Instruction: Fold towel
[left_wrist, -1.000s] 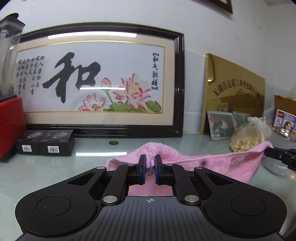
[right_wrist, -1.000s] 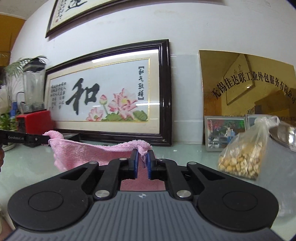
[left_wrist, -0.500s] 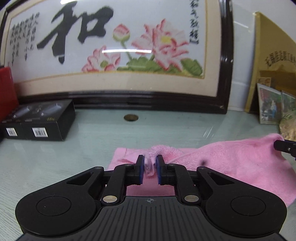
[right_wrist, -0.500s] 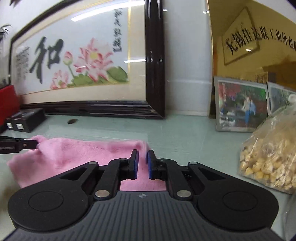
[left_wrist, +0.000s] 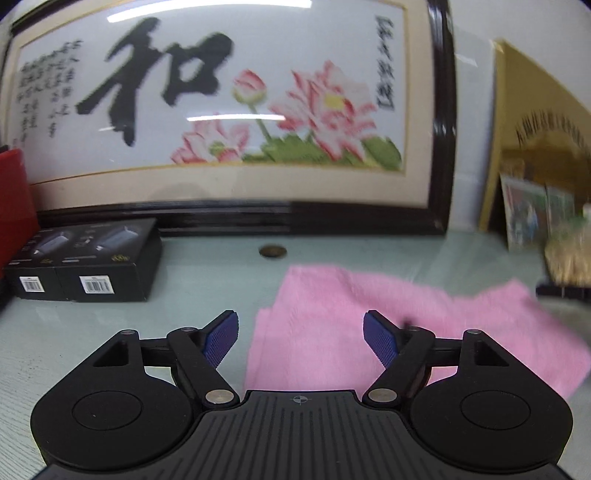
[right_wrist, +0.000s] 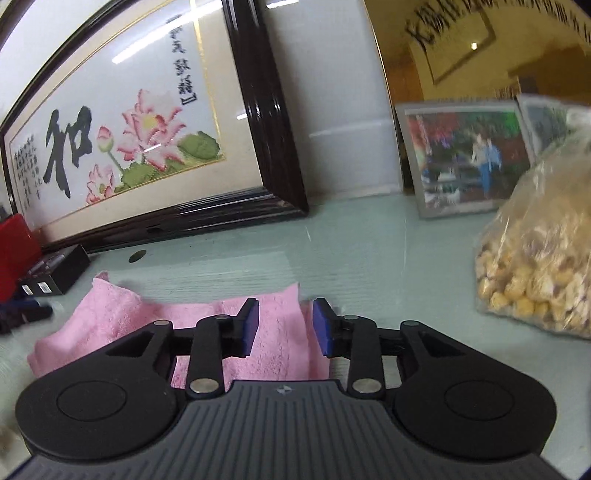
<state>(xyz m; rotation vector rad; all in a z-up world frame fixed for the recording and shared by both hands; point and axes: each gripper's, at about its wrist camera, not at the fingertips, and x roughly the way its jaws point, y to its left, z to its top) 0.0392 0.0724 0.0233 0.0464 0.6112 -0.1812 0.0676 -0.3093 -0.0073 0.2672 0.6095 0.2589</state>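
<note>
A pink towel (left_wrist: 354, 314) lies folded over on the pale green table top, its far edge flat. My left gripper (left_wrist: 301, 338) hovers over the towel's left end with its jaws opening wide; the blue pads (left_wrist: 221, 338) are clear of the cloth. In the right wrist view the same towel (right_wrist: 110, 314) spreads to the left. My right gripper (right_wrist: 284, 326) is over its right end, jaws opening, with the cloth lying between and below the pads without being pinched. The tip of the right gripper shows at the left view's right edge (left_wrist: 561, 290).
A large framed lotus picture (left_wrist: 236, 122) leans on the wall behind. Black boxes (left_wrist: 85, 262) and a red appliance (left_wrist: 14, 199) stand at the left. A coin (left_wrist: 272, 252) lies near the frame. A bag of nuts (right_wrist: 535, 266), photo frames (right_wrist: 465, 158) and a gold plaque stand at the right.
Both grippers carried the towel's edge forward and down, laid it flat, then let go. The left jaws opened wide; the right jaws opened partway.
</note>
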